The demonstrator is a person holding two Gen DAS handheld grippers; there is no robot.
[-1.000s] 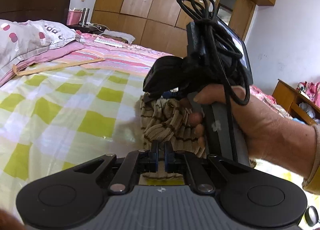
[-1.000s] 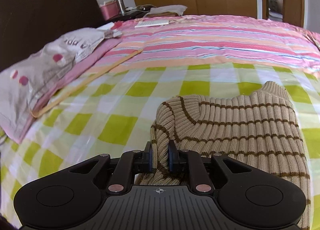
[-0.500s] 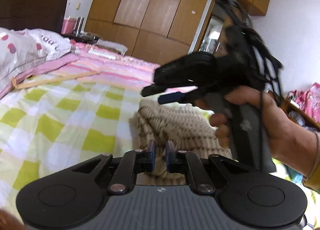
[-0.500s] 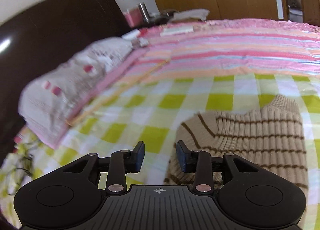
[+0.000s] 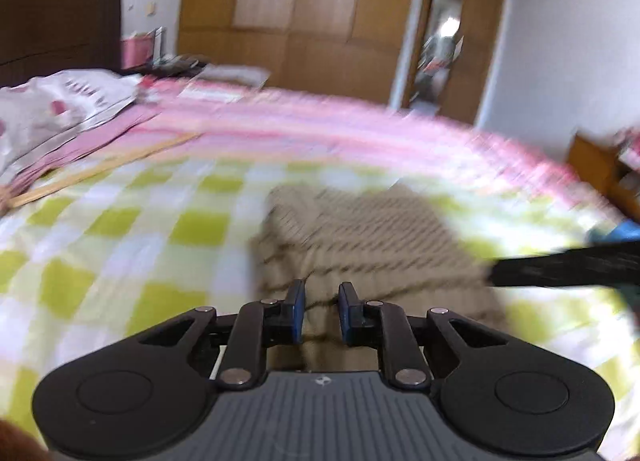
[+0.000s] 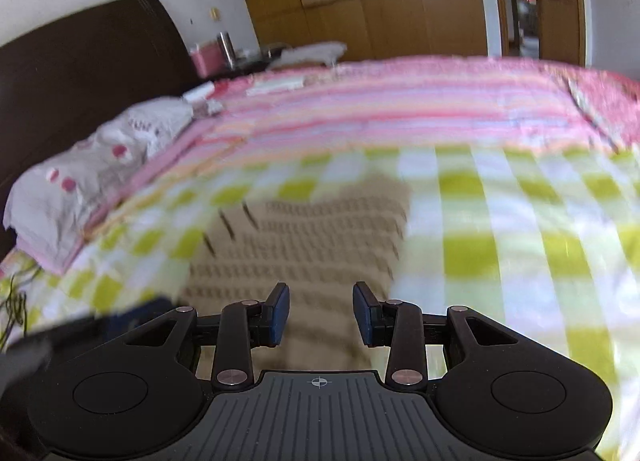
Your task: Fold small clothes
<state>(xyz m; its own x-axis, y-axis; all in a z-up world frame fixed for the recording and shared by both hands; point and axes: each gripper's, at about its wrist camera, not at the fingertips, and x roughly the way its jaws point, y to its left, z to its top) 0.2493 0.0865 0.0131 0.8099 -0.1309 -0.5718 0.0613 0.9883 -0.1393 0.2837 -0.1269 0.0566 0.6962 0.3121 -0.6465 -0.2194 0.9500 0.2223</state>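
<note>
Both grippers were seen with jaws parted and nothing held: the left gripper [image 5: 321, 297] with a narrow gap, the right gripper [image 6: 321, 301] spread wider. Just beyond their fingertips the striped sweater [image 6: 304, 245] was laid folded on the checked sheet [image 6: 500, 253]. Farther off a pink quilt [image 6: 400, 109] was spread, with a pillow [image 6: 100, 165] against the dark headboard [image 6: 80, 61].
</note>
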